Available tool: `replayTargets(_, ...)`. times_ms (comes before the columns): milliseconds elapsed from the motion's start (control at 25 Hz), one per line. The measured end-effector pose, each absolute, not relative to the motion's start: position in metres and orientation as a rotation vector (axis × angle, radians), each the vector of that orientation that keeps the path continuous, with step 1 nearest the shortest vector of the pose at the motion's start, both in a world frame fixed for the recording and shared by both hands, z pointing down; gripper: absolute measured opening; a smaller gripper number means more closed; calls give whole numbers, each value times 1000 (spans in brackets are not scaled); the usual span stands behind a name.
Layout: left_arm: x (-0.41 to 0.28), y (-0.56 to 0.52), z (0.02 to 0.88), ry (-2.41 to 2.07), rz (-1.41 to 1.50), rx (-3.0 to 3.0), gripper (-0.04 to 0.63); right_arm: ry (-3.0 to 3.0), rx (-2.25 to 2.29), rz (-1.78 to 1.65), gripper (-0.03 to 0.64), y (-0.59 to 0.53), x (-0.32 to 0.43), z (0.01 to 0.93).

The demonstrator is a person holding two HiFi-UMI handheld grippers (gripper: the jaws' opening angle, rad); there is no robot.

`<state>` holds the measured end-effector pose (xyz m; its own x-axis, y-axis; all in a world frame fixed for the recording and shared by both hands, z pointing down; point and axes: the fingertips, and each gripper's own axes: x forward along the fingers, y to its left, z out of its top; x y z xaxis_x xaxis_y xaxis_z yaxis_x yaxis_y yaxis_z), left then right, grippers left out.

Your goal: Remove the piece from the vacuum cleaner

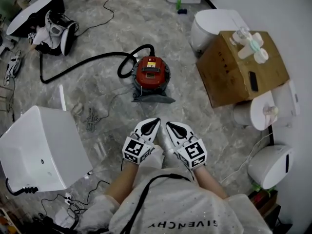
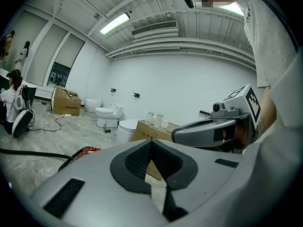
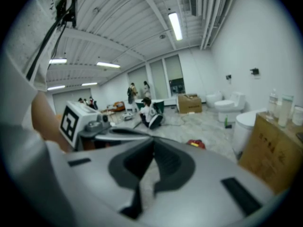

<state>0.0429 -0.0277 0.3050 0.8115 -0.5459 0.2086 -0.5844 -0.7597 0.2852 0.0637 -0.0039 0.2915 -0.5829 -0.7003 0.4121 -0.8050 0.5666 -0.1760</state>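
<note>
The red vacuum cleaner [image 1: 152, 72] stands on the marble floor ahead of me, with a grey base piece [image 1: 155, 99] at its near side. Its black hose [image 1: 83, 62] loops off to the left. My left gripper [image 1: 156, 122] and right gripper [image 1: 169, 126] are held side by side close to my body, short of the vacuum, both shut and empty. In the left gripper view the jaws [image 2: 151, 143] meet, with the vacuum [image 2: 87, 150] low at the left. In the right gripper view the jaws [image 3: 152, 143] are together and the vacuum [image 3: 196, 144] lies beyond them.
A cardboard box [image 1: 241, 67] with bottles on top stands at the right, among white toilets [image 1: 214, 26]. A large white fixture [image 1: 41, 150] sits at the left, with cables [image 1: 92, 118] on the floor. A seated person [image 1: 48, 30] is at the far left.
</note>
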Motion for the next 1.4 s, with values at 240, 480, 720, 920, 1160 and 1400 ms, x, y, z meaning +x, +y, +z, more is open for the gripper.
replayTargets(240,44,-54,330,-839,233,2635,23,-2482,1188,533,14,-27,64,312)
replayTargets(480,49,-78,357,-861,247,2593,23,-2480,1131,550,14,-52,71,336)
replayTargets(720,63,-104,401,-894,248,2526,23,-2498,1051,570,14,-82,78,386)
replayTargets(920,69,-136,450,-949,238,2461,23,-2499,997,624,14,-114,83,437)
replayTargets(1160,72,-158,503,-965,274,2439,23,-2472,961,641,14,-134,89,494)
replayTargets(1400,82,-165,543,-905,323,2432,23,-2455,920,684,14,-146,89,538)
